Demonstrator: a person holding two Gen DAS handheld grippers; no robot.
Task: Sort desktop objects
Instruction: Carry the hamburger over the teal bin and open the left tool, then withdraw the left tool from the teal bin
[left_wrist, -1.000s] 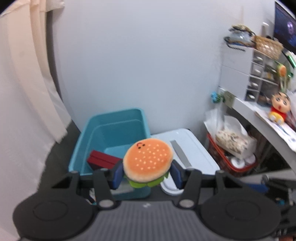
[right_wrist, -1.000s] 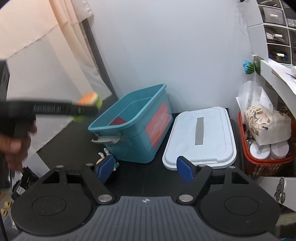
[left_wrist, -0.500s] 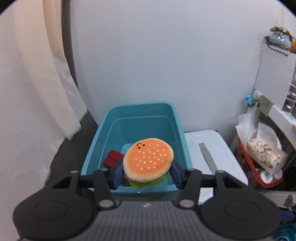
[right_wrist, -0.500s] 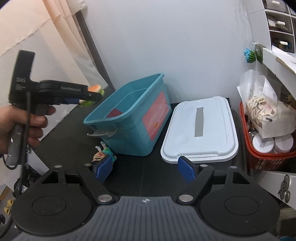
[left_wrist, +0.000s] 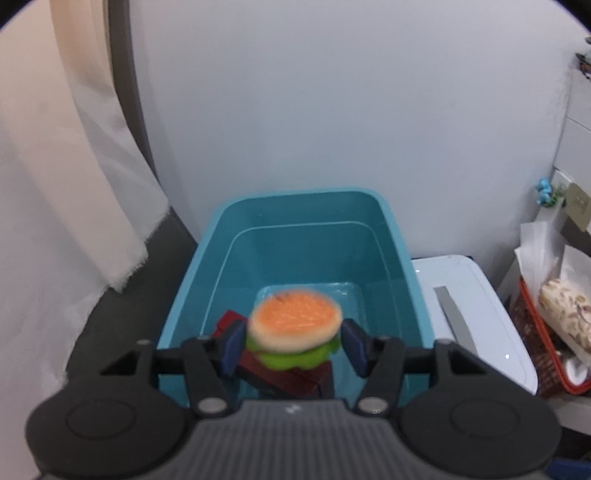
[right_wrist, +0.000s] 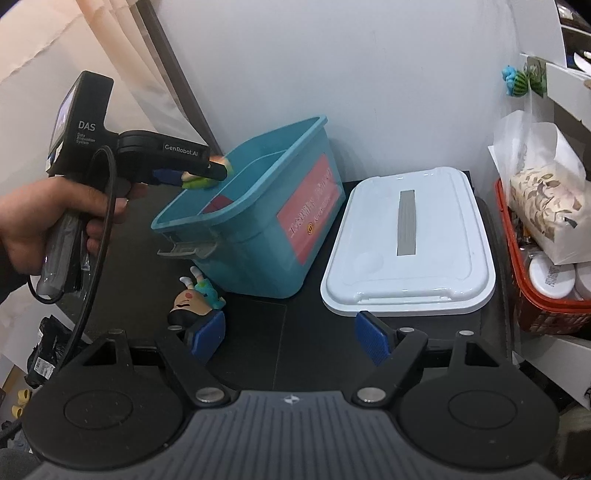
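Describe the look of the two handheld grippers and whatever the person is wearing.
Both grippers, left gripper and right gripper, are black with blue pads on angled fingers and a ribbed grey body. The left one has white "DAS" and "GenRobot.AI" lettering, a small screen and a looping black cable. A dark sleeve edge shows.

One open teal plastic storage bin (right_wrist: 258, 206) stands on the dark tabletop, with one flat white plastic lid (right_wrist: 410, 243) beside it and one red wire basket (right_wrist: 535, 295) at the right edge. There are two soft toys: one round orange-and-green plush hamburger (left_wrist: 295, 328) and one small cartoon figure doll (right_wrist: 195, 299). One dark red box (left_wrist: 291, 376) lies inside the bin, and two black handheld grippers (left_wrist: 293, 345) (right_wrist: 291, 338) are in view.
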